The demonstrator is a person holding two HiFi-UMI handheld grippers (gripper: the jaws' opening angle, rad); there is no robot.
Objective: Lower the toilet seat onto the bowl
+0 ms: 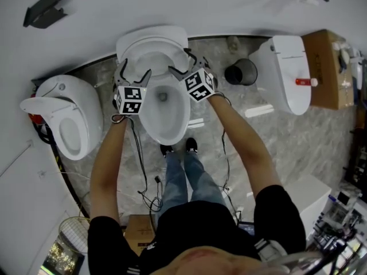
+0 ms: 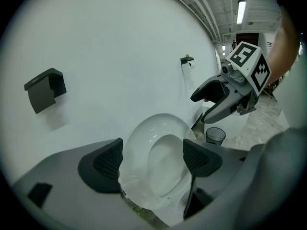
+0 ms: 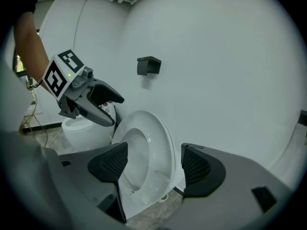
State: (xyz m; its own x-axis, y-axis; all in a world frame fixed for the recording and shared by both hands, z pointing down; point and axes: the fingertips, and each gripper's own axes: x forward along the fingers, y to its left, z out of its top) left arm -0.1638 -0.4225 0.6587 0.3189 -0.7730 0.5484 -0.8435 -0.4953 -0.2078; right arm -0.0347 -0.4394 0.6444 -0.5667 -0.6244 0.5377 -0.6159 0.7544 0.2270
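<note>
The white toilet bowl (image 1: 166, 110) stands against the wall in the head view. Its seat (image 1: 152, 43) is raised and leans back toward the wall. My left gripper (image 1: 135, 73) reaches at the seat's left side and my right gripper (image 1: 182, 63) at its right side. In the left gripper view the seat ring (image 2: 139, 152) shows between the open jaws of the left gripper (image 2: 151, 159), clear of the pads. In the right gripper view the seat (image 3: 160, 143) likewise stands between the open jaws of the right gripper (image 3: 149, 164), untouched. Each gripper sees the other: right gripper (image 2: 225, 97), left gripper (image 3: 91, 104).
Another white toilet (image 1: 63, 116) stands to the left, a third (image 1: 287, 73) to the right. A black bin (image 1: 241, 72) and a cardboard box (image 1: 327, 67) sit on the right. A black holder (image 1: 46, 7) hangs on the wall. Cables (image 1: 140, 171) trail by the person's feet (image 1: 178, 148).
</note>
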